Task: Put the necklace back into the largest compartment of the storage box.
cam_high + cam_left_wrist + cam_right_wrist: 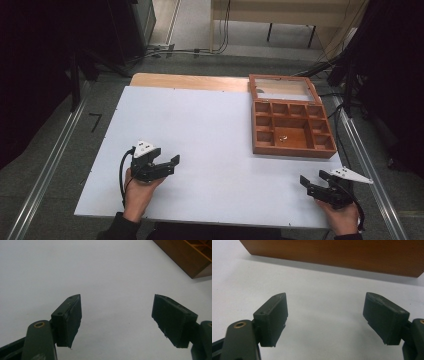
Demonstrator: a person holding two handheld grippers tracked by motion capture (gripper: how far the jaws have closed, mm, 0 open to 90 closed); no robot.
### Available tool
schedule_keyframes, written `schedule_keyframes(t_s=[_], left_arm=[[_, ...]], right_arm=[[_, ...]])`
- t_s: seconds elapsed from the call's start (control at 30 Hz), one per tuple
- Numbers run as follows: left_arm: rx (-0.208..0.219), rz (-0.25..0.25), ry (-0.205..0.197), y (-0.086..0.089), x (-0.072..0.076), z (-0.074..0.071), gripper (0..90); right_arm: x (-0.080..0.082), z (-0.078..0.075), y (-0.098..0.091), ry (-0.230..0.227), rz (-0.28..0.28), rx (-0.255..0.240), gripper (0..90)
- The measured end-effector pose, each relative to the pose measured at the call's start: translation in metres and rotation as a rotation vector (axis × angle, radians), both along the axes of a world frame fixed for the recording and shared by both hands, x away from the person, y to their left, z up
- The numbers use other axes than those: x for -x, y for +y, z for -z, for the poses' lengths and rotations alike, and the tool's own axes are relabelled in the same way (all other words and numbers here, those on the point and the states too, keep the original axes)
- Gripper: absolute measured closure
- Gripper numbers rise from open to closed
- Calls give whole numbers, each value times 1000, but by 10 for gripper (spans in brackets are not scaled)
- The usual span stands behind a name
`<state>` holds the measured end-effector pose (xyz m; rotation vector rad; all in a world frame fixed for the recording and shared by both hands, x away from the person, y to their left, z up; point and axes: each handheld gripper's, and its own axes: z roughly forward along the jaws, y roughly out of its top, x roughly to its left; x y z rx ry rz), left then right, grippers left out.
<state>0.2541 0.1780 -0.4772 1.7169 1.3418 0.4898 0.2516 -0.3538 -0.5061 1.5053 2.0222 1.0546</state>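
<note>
A wooden box (292, 148) with several compartments stands at the table's right rear, its glass lid (281, 88) laid open behind it. A small metallic item (282, 138) lies in the large middle compartment. My left gripper (172, 164) rests at the front left of the white table (210, 135), held in a hand, open with nothing between its jaws (117, 302). My right gripper (311, 179) sits at the front right, just below the box, also open and empty (325, 296). The box's side wall (337, 252) faces it closely. A corner of the box (190, 260) shows in the left gripper view.
A bare wooden strip (190, 81) runs along the table's far edge. Metal rails (47, 170) flank the table on the floor. Cables (200, 51) and dark curtains lie beyond it. The white surface between the two grippers is free room.
</note>
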Motion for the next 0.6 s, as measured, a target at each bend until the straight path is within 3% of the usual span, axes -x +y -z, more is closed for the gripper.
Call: schedule_keyframes(t_s=[0.43,0.6], left_arm=[[-15,-66,7,27,10,7,243],[-45,-95,3,40,16,12,242]], right_arm=[[0,0,0,0,1,-1,183],[1,0,0,1,-3,-2,182]])
